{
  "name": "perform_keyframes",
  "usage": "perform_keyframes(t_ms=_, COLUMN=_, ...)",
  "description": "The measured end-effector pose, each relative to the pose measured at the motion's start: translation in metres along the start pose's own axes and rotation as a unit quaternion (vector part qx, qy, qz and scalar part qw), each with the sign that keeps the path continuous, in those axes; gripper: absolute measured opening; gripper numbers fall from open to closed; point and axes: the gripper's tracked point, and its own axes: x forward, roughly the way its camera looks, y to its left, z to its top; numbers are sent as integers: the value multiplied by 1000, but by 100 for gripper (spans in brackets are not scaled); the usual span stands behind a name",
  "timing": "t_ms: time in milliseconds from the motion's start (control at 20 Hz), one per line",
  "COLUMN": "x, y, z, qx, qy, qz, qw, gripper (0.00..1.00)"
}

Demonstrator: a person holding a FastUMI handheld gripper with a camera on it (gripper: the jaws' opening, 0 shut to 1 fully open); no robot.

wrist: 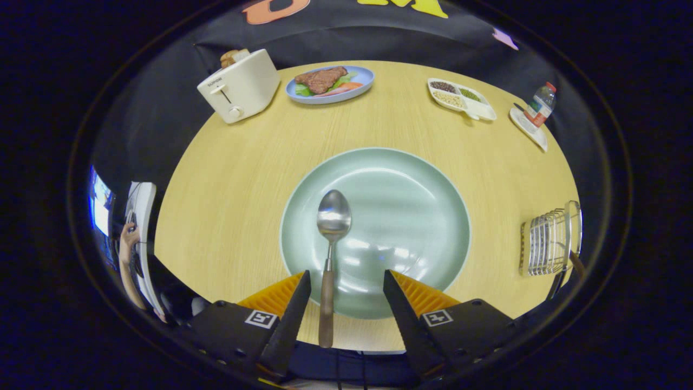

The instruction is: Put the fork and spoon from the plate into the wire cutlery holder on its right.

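Tongs [346, 298] are standing apart, straddling the wooden-handled steel spoon [331, 254] lying on the pale green round plate [417, 216], handle nearest for an easy grab. Wire cutlery holder [544, 241] is waiting at three o'clock on the wooden bench [227, 184], something dark-handled apparently inside.

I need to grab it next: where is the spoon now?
In the gripper view, the spoon lies on the green plate, its handle between the open gripper fingers, nearer the left one.
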Motion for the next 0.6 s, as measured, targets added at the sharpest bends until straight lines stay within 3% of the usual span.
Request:
perform_keyframes(t_ms=250, x=14, y=3, z=-1, qx=2, qy=11, qz=-10, qw=1000, gripper=66)
perform_keyframes(t_ms=350, x=20, y=6, z=-6, qx=4, qy=23, qz=-12, qw=1000, gripper=48)
perform_keyframes(t_ms=400, x=22, y=6, z=-8, qx=4, qy=27, qz=-13, qw=1000, gripper=45)
perform_keyframes(t_ms=500, x=24, y=9, z=-8, qx=2, qy=27, qz=-11, qw=1000, gripper=15)
perform_keyframes(t_ms=600, x=29, y=10, z=-7, qx=-5, qy=23, qz=-3, qw=1000, gripper=17)
